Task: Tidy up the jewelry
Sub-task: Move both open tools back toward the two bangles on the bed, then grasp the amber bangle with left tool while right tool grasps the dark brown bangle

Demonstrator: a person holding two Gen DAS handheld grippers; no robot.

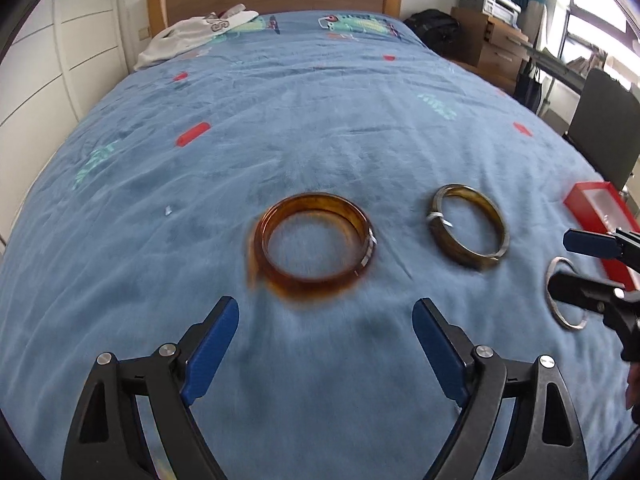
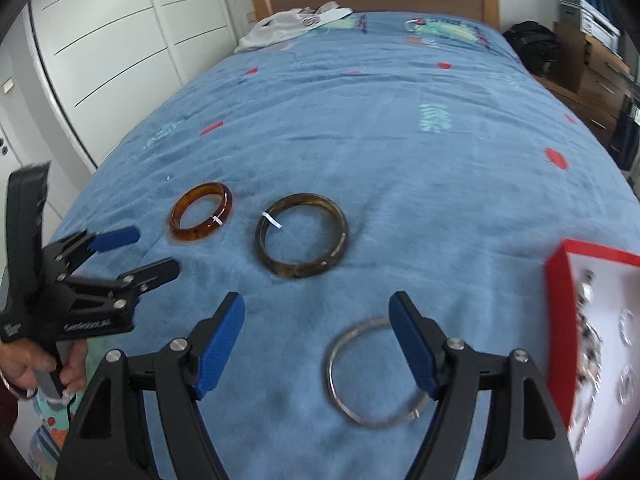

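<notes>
Red box cut off, contents blurred; left gripper, right gripper fingers spread, empty.

Three bangles on one blue bedspread (amber, dark mottled, thin silver), one red box, two grippers.

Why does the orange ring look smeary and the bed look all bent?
In the left wrist view the amber plastic bangle is smeared by motion blur, and the fisheye lens bulges the blue bedspread like a dome. In the right wrist view the red jewellery box blurs at the edge, while the thin silver bangle looks sharper.
</notes>
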